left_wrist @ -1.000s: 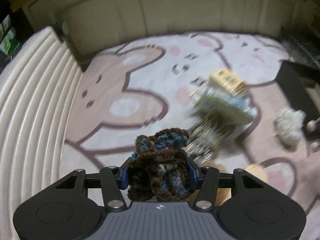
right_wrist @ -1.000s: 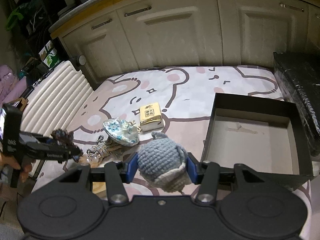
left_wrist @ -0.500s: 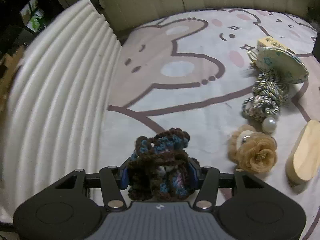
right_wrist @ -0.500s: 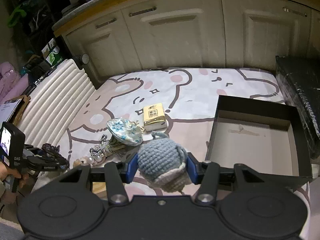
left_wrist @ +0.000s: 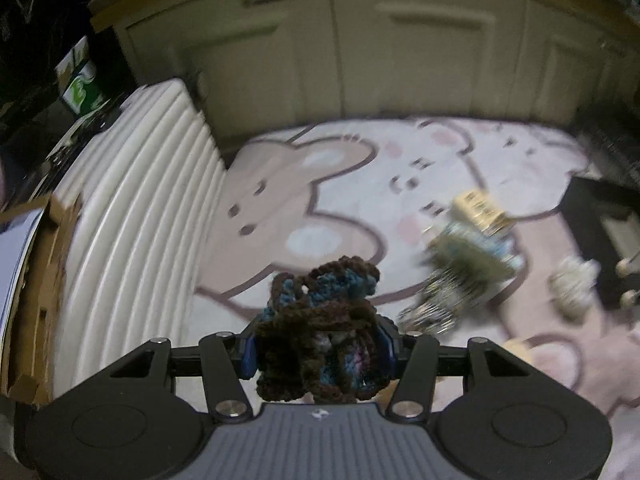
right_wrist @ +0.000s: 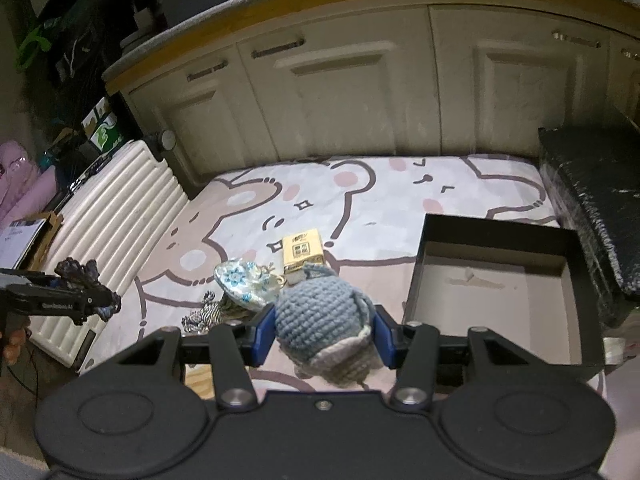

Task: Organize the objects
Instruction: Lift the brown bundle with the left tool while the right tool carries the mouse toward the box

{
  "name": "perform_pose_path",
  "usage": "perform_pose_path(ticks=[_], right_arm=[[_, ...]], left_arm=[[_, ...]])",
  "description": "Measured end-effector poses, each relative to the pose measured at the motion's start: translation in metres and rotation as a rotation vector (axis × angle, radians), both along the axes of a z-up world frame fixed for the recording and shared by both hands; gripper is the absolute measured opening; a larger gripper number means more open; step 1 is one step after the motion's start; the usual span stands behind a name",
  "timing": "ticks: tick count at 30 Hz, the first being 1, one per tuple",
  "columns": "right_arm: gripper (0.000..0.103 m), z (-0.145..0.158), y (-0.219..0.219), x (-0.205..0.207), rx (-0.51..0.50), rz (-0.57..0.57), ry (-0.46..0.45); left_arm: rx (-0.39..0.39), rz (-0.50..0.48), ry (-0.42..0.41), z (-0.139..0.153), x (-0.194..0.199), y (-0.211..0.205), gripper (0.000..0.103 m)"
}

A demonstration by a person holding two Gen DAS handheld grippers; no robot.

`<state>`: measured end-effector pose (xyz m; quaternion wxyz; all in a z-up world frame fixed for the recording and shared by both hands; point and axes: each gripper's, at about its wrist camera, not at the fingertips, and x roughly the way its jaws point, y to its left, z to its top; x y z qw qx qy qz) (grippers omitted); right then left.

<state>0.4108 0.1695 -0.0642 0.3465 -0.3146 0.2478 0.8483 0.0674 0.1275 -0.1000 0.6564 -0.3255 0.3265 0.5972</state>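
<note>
the left gripper (left_wrist: 318, 356) pinches a brown and blue yarn bundle (left_wrist: 320, 332) between its blue pads, and the bundle is up in the air above the bunny rug (left_wrist: 340, 184). from the right wrist view, the same gripper sits far to the left, near the white ribbed cushion (right_wrist: 108, 216). the right gripper (right_wrist: 324, 338) pinches a gray knitted toy (right_wrist: 320, 316) with a cream bottom, held up over the rug too. on the rug, past the toy, lie a yellow little box (right_wrist: 302, 250), a flowery blue pouch (right_wrist: 244, 284) touching it, and a striped rope knot (right_wrist: 204, 314) just beside the pouch. an open black box (right_wrist: 496, 280) sits on the rug to the right, near the gray toy. cream cupboard doors (right_wrist: 340, 92) stand behind the rug.
</note>
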Motion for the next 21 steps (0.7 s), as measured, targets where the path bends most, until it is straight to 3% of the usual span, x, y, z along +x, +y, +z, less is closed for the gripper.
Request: perform_pose_path(ticks=[8, 21], right_arm=[[0.052, 0.016, 0.012, 0.01, 0.029, -0.038, 0.001], [0.052, 0.037, 0.042, 0.043, 0.036, -0.12, 0.002]], left_arm=[[0.028, -0.029, -0.067, 0.037, 0.041, 0.006, 0.055], [0.046, -0.055, -0.079, 0.077, 0.11, 0.033, 0.055]])
